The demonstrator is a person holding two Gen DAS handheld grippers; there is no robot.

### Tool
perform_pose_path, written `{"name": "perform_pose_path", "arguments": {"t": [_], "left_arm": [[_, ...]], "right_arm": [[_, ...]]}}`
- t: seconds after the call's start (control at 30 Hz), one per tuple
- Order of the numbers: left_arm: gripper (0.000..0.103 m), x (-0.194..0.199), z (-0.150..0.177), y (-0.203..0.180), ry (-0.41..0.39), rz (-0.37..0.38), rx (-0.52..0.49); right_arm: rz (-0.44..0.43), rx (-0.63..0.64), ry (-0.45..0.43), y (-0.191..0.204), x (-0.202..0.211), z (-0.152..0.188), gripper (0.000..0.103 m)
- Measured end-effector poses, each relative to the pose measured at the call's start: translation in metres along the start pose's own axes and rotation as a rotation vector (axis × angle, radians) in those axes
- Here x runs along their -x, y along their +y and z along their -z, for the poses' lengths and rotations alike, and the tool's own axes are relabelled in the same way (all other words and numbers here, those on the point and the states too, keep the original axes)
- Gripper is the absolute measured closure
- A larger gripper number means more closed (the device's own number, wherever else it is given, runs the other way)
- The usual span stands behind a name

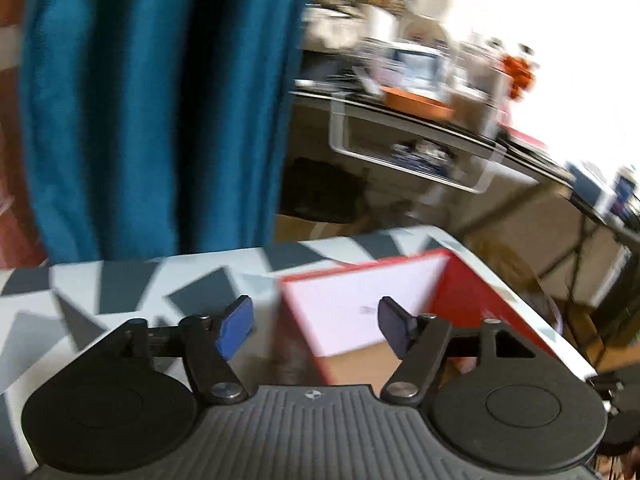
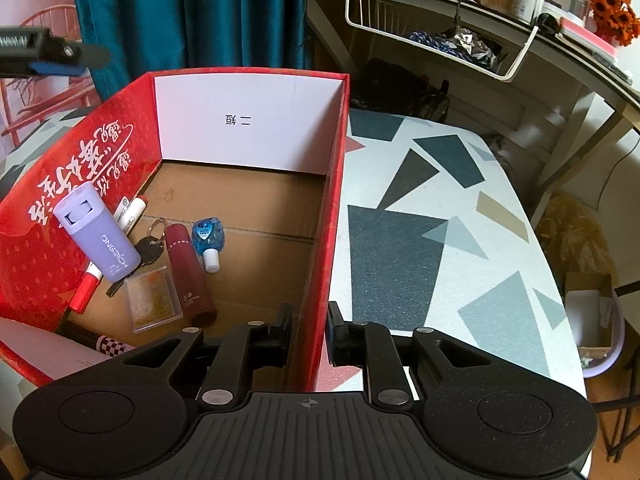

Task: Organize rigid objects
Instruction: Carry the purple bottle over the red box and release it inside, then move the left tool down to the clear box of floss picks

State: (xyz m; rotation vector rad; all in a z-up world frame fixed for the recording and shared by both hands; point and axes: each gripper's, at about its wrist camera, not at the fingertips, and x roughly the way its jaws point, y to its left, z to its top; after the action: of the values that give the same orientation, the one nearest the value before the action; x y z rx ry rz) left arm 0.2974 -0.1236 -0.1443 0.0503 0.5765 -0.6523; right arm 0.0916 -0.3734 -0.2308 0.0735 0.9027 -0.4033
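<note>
both wrist views low over table [image 2: 420, 208], sharing red box [image 1: 360, 304]

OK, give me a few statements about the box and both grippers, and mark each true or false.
1. The right gripper has its fingers on either side of the red box wall. True.
2. The left gripper holds the lilac container. False: its fingers are spread with nothing between them; the lilac container lies inside the box.
3. The maroon tube stands on the patterned table. False: it lies on the box floor.
4. A blue correction-tape dispenser lies beside the maroon tube. True.
</note>
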Motion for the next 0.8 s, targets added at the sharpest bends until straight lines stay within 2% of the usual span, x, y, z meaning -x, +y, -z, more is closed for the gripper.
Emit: {"name": "perform_pose_path", "arguments": {"t": [0.1,0.17,0.27,0.43,0.57,0.7,0.8], "left_arm": [[0.029,-0.004,0.002,0.028,0.028,-0.088,0.080],[0.029,-0.011,0.009,0.041,0.055,-0.120,0.126],[0.030,-0.025,0.027,0.050,0.093,-0.146,0.116],[0.029,-0.053,0.050,0.067,0.132,-0.073,0.128],[0.029,-0.062,0.066,0.065,0.148,-0.027,0.055],[0.029,-0.065,0.075,0.058,0.147,0.004,-0.069],[0.029,-0.069,0.079,0.060,0.155,0.008,-0.082]], "right_arm": [[0.003,0.003,0.002,0.001,0.000,0.000,0.086],[0.004,0.004,0.002,0.001,-0.001,0.000,0.086],[0.003,0.005,0.002,0.001,-0.001,-0.001,0.086],[0.001,0.012,0.006,0.001,-0.001,-0.001,0.085],[0.000,0.025,0.013,0.001,-0.001,-0.001,0.085],[0.001,0.032,0.016,0.002,-0.001,-0.002,0.084],[0.005,0.036,0.020,0.003,-0.002,-0.002,0.084]]}}
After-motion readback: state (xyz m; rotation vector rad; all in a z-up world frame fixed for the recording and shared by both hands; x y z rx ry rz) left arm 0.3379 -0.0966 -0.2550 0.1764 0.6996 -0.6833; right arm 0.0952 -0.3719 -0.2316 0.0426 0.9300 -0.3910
